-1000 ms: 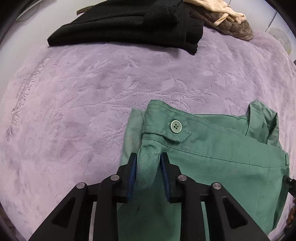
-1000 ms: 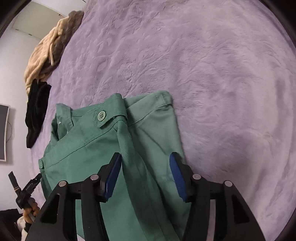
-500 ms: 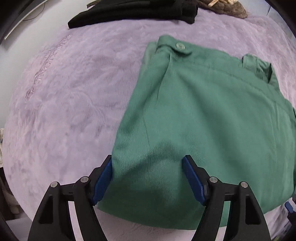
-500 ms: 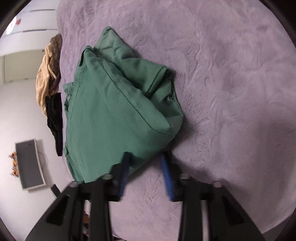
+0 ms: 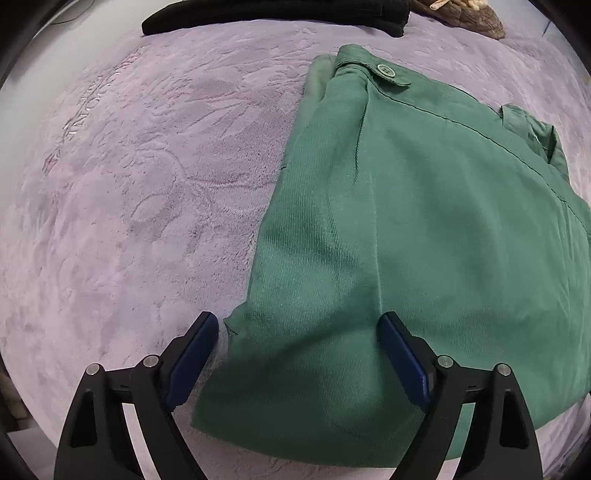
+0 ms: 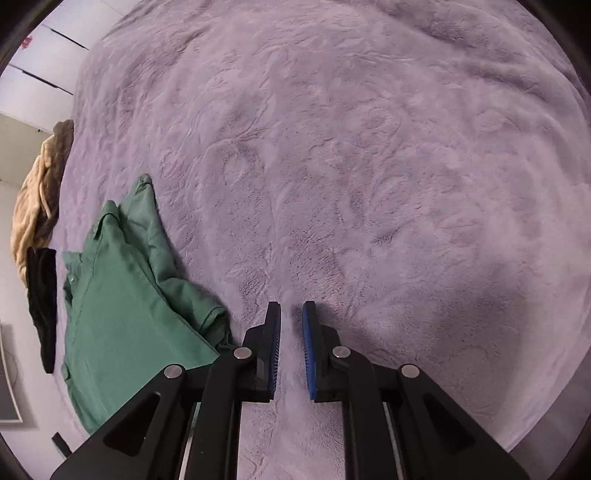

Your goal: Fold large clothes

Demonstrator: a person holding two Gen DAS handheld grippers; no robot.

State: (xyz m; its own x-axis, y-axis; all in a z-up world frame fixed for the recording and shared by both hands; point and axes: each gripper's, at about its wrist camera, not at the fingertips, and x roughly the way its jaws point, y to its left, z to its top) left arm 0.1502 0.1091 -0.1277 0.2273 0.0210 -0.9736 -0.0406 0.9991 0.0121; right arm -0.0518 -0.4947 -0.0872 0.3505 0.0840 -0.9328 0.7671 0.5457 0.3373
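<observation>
lying folded on the purple plush blanket (image 5: 155, 192), the green trousers (image 5: 424, 240) form a thick block, waistband end away from the left wrist camera, with a green button (image 5: 385, 69) on the waist tab facing up. left gripper (image 5: 299, 354) points steeply down over the near folded edge; its jaws have just been opening and now stand wide, blue pads (image 5: 192, 363) either side of the near left corner of the cloth, not pressing it. the fold sits loosely between them, nothing gripped. right gripper (image 6: 291, 350) hangs over bare blanket (image 6: 369, 184), just to the right of the trousers (image 6: 122, 317) in its own view; its jaws have just been closing and are now nearly together, a narrow slot left between the blue pads (image 6: 308, 354), with nothing in it. cloth edge lies beside the left finger of that gripper, contact not clear. at the far edge of the blanket, well apart from the trousers: a black folded garment (image 5: 273, 13) and a tan and brown bundle (image 5: 461, 14), touching each other. same two show at the left rim of the right wrist view, black garment (image 6: 42, 306) next to the tan bundle (image 6: 37, 199).
</observation>
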